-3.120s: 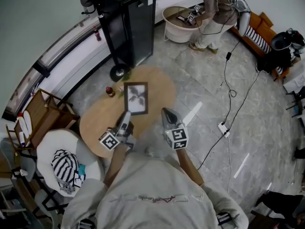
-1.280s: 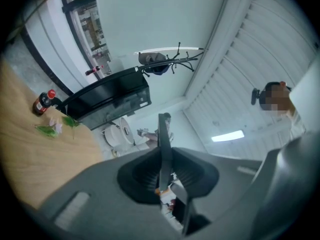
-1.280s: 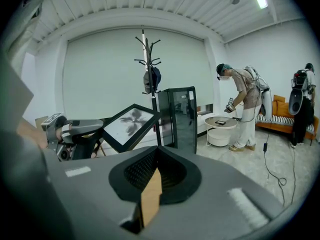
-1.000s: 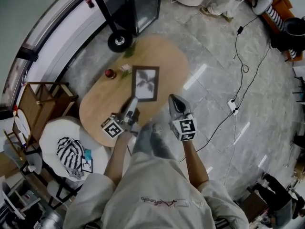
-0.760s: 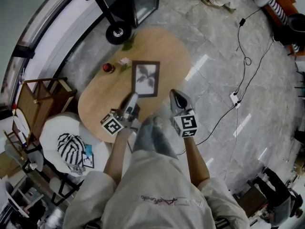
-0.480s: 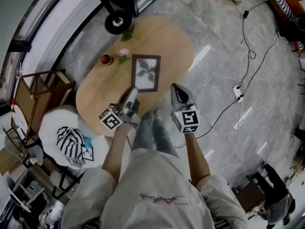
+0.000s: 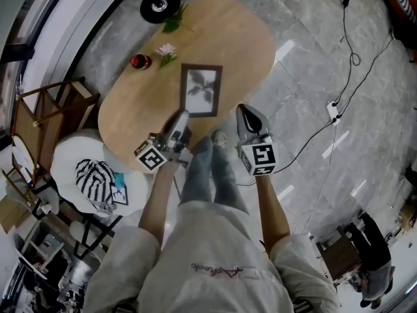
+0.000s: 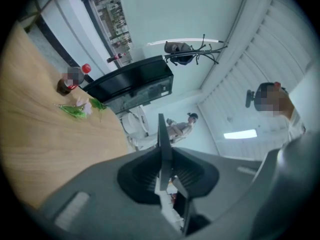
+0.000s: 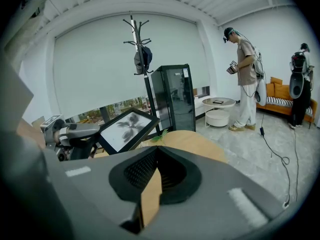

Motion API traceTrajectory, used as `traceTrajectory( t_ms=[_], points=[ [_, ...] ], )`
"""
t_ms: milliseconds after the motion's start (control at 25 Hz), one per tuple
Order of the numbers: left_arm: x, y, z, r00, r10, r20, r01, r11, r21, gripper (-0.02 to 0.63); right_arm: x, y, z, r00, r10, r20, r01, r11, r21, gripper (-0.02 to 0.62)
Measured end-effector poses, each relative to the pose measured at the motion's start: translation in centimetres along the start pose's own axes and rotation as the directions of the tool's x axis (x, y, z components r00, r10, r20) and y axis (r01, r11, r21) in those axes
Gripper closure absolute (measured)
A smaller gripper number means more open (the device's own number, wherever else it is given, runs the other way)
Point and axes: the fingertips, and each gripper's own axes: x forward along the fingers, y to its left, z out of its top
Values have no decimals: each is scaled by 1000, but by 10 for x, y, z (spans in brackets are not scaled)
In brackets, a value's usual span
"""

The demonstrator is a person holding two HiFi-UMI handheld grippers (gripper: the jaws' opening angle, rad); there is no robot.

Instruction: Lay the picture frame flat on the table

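The left gripper (image 7: 180,117) is clamped on the picture frame (image 7: 201,90). In the left gripper view a thin dark edge of the frame stands between the two pads with no gap on either side. This gripper reaches in over the near long edge of the oval table (image 7: 127,126) and holds the frame at its near left corner. The right gripper (image 7: 242,111) has its jaws together on nothing. It hangs at the table's near edge, just beside the frame's near right corner but apart from it.

The frame is over the middle of the table and is not flat. The right gripper view shows it tilted, with its picture facing up and towards that gripper and its far edge raised. Whether its near edge touches the wood cannot be told, as the gripper body hides it.

A second ago the frame's far edge was level with the pink flower (image 7: 167,49) in the head view. Now that edge lies clearly nearer the person than the flower, so the frame has come towards the near edge. The grip has stayed at the same corner throughout, and the right gripper has kept its closed jaws and its place beside the frame. The red bottle (image 7: 138,61) and the flower have not moved from the far left edge. The head view itself has tipped, so the table now sits higher in it and the person's legs show more
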Motion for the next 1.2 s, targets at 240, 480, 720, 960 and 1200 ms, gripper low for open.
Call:
traceTrajectory(
  t_ms=[240, 480, 720, 960, 1200],
  points=[
    [-12, 35, -22, 999, 31, -8, -31, 999, -26, 537, 14, -4, -33, 1000, 8, -15, -8, 1000, 11, 592],
    [-24, 61, -46, 998, 54, -19, -55, 998, -40, 537, 18, -6, -70, 999, 19, -48, -18, 1000, 19, 592],
    [-35, 84, -68, 997, 72, -35, -74, 996, -46, 537, 18, -4, -103, 997, 31, -76, -29, 999, 32, 592],
    [-32, 106, -82, 995, 89, -45, -91, 995, -49, 537, 18, -8, -124, 996, 33, -80, -30, 999, 46, 592],
    [-17, 125, -86, 994, 90, -55, -93, 995, -48, 537, 19, -14, -135, 995, 31, -92, -26, 998, 54, 592]
  ],
)
